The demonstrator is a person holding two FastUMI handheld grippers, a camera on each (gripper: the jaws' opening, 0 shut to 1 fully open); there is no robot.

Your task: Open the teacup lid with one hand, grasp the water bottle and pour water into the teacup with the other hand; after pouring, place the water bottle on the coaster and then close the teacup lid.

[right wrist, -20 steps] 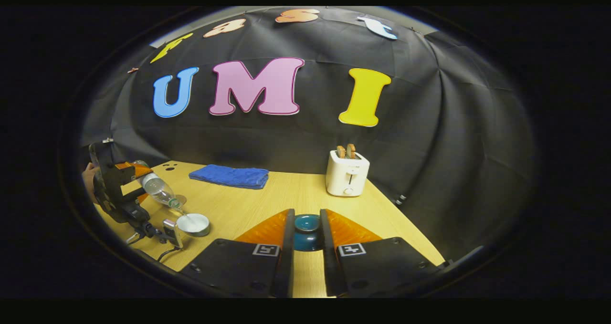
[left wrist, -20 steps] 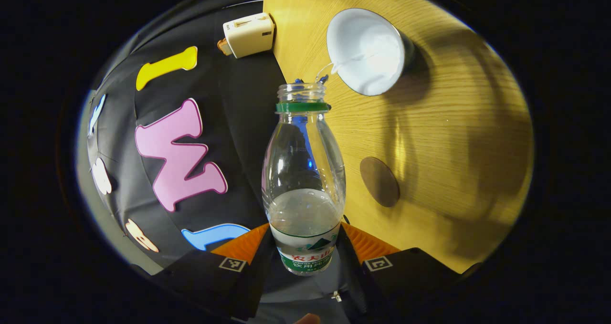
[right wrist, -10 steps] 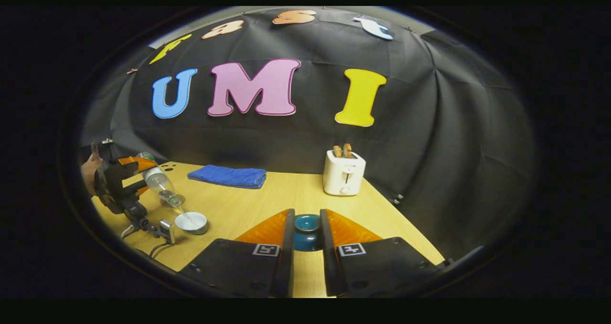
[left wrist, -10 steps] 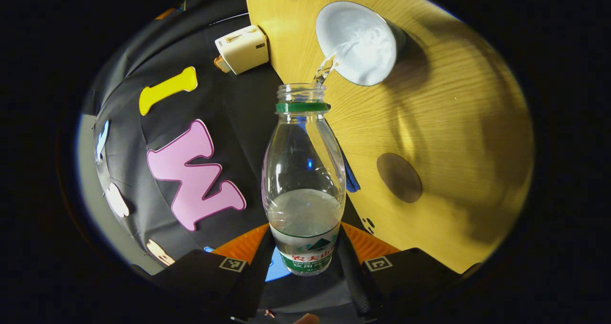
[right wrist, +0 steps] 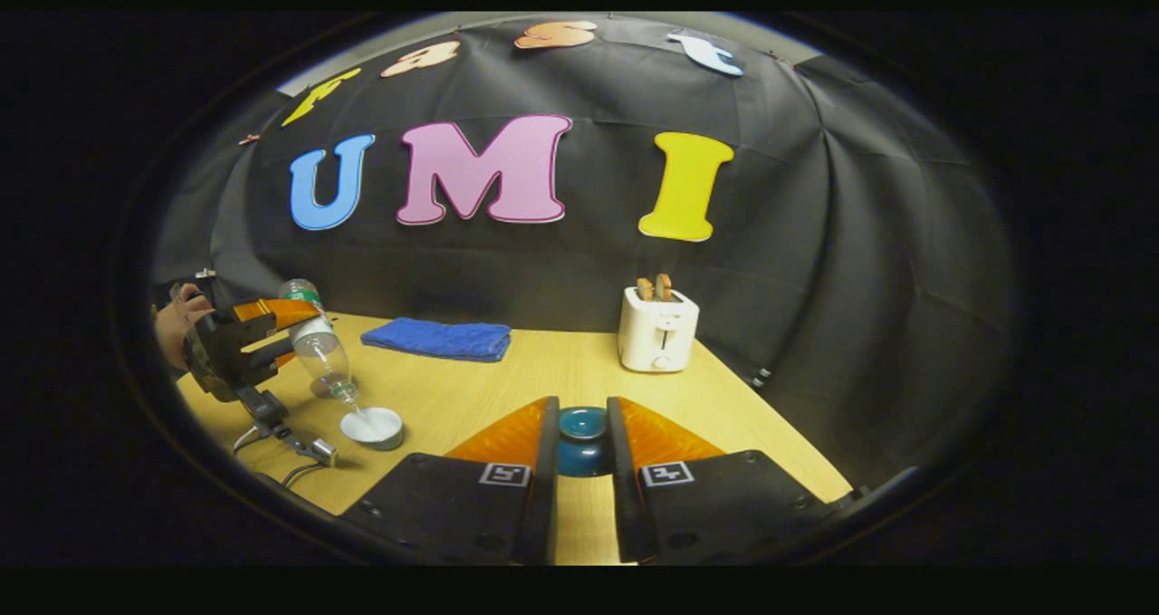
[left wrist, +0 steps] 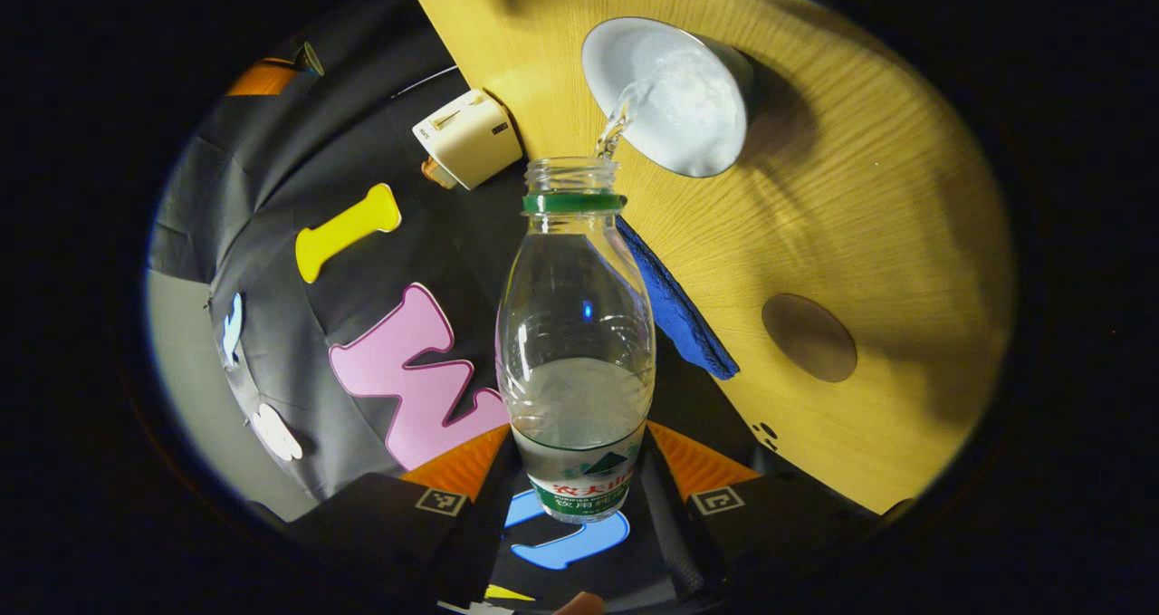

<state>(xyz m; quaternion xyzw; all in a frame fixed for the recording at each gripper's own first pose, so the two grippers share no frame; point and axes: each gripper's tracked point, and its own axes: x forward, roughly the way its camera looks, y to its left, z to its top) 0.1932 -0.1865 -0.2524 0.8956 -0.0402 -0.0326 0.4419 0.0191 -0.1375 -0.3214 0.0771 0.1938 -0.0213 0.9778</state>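
Observation:
My left gripper [left wrist: 578, 470] is shut on a clear water bottle [left wrist: 576, 325] with a green neck ring, tipped mouth-down. A thin stream of water runs from its mouth into the white teacup [left wrist: 670, 94] on the wooden table. A round brown coaster [left wrist: 809, 337] lies on the table beyond the cup. In the right gripper view the tilted bottle [right wrist: 319, 348] hangs over the teacup [right wrist: 371, 427] at the far left, held by the left gripper [right wrist: 272, 325]. My right gripper [right wrist: 579, 443] is shut on the teal teacup lid [right wrist: 581, 438], held above the table.
A white toaster [right wrist: 658, 330] with bread slices stands at the back of the table [right wrist: 507, 389]. A folded blue towel [right wrist: 439, 338] lies at the back left. A hand [right wrist: 172, 325] holds the left gripper; a cable trails beneath it.
The bottle has tipped steeper and the stream into the cup has grown. The left gripper rose and turned. The right gripper with the lid has stayed still.

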